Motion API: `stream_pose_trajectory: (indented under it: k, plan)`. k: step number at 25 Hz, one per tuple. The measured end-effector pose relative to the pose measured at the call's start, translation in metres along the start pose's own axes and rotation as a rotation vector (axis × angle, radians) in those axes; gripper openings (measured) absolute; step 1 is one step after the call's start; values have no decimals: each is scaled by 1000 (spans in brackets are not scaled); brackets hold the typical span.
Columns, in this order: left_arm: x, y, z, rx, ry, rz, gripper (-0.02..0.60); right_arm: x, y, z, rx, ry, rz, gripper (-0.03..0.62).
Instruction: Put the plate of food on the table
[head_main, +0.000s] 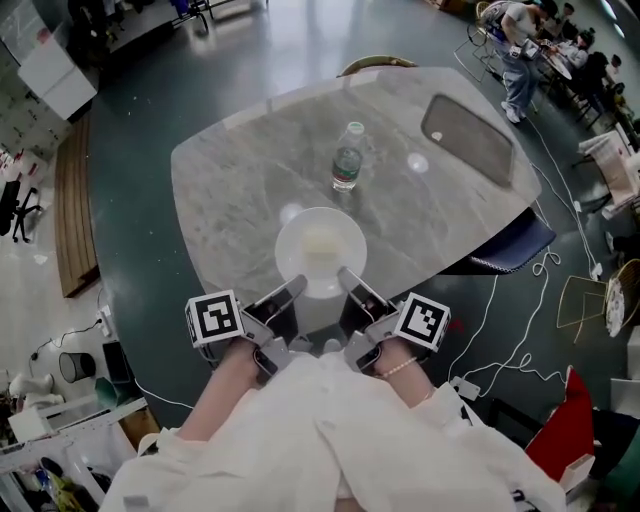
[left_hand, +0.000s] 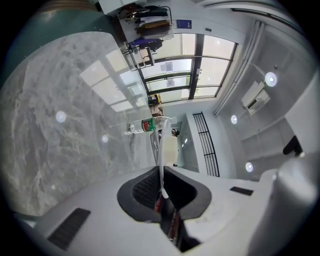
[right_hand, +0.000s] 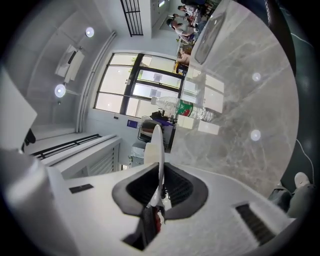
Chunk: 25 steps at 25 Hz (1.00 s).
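Gently now: with left gripper (head_main: 293, 288) and right gripper (head_main: 349, 277) jaws each pinching the near rim of the plate (head_main: 320, 250), over the tabletop's (head_main: 230, 190) near edge, short of the bottle (head_main: 347, 160), keep level, lower evenly, release only once fully supported.

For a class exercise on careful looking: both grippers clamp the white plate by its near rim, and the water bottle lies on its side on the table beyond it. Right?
No. The head view shows the water bottle standing upright on the table, not on its side. The rest holds: left gripper and right gripper each clamp the white plate by its near rim.
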<state>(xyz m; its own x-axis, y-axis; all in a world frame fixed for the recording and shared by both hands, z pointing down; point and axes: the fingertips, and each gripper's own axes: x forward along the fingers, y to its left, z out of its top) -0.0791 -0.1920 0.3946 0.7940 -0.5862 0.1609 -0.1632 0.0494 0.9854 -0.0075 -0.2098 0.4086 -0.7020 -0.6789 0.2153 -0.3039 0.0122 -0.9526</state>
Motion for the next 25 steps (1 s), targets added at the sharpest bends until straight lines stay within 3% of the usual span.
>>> stream_pose_trajectory:
  k: [6, 15, 21, 25]
  plan:
    - [2, 1, 27, 14, 40, -22, 26, 23, 7, 6, -15, -32, 1, 18]
    - [13, 9, 30, -2, 135, -15, 26, 21, -7, 9, 27, -105, -25, 18]
    - [19, 7, 24, -2, 142, -21, 26, 14, -11, 13, 37, -102, -36, 18]
    - [24, 6, 11, -1, 130, -1, 26, 3, -14, 18, -18, -52, -64, 17]
